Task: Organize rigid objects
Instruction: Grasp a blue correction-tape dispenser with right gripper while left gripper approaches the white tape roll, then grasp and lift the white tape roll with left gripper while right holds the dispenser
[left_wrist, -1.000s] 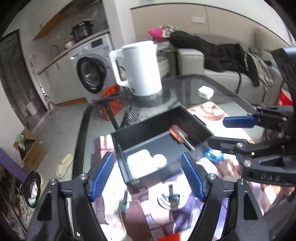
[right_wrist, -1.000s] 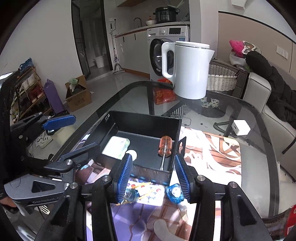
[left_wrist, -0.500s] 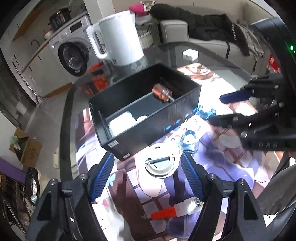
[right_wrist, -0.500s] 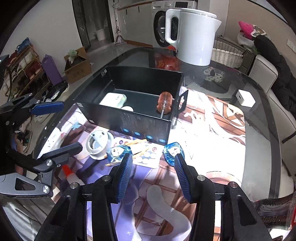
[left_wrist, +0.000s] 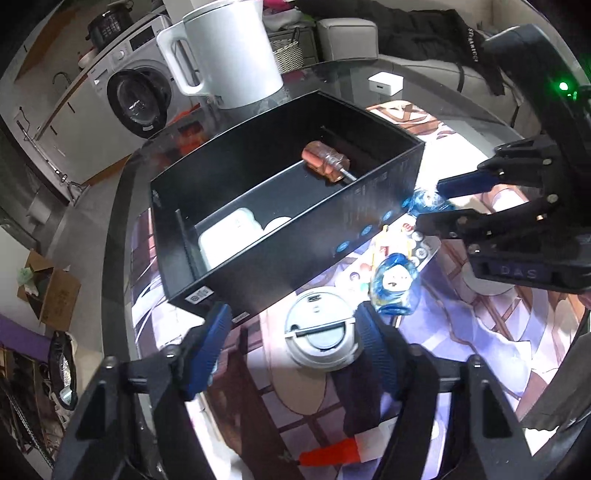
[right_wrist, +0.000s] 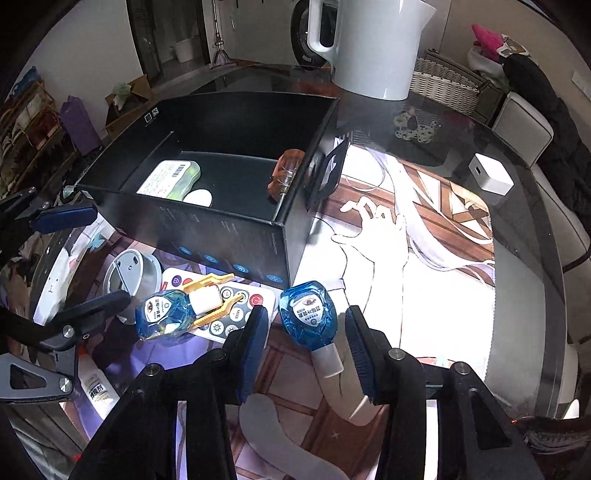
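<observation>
Left wrist view: the left gripper (left_wrist: 291, 334) hangs with its jaws spread wide over a round white and grey disc (left_wrist: 322, 339), which lies on the printed mat just in front of the black box (left_wrist: 373, 195). Only this view looks down at the disc's grey half-circle handle and shows a red-tipped tube (left_wrist: 330, 452) at the bottom edge. Inside the box lie an orange-handled screwdriver (left_wrist: 325, 162) and a white pack (left_wrist: 231, 236). The right gripper (left_wrist: 430, 205) shows side-on at the right, close to a blue bottle (left_wrist: 393, 286).

Right wrist view: the right gripper (right_wrist: 304, 334) is released, its 2 blue pads either side of a blue bottle (right_wrist: 308, 314) without touching it. Only here are a second blue bottle (right_wrist: 164, 314), a yellow clip (right_wrist: 208, 295), a white remote (right_wrist: 229, 310) and a white charger cube (right_wrist: 491, 179) plain to see.

Compared with 1 second ago, both grippers have drawn back from the box and dropped nearer the mat, so the loose items now fill the foreground.
</observation>
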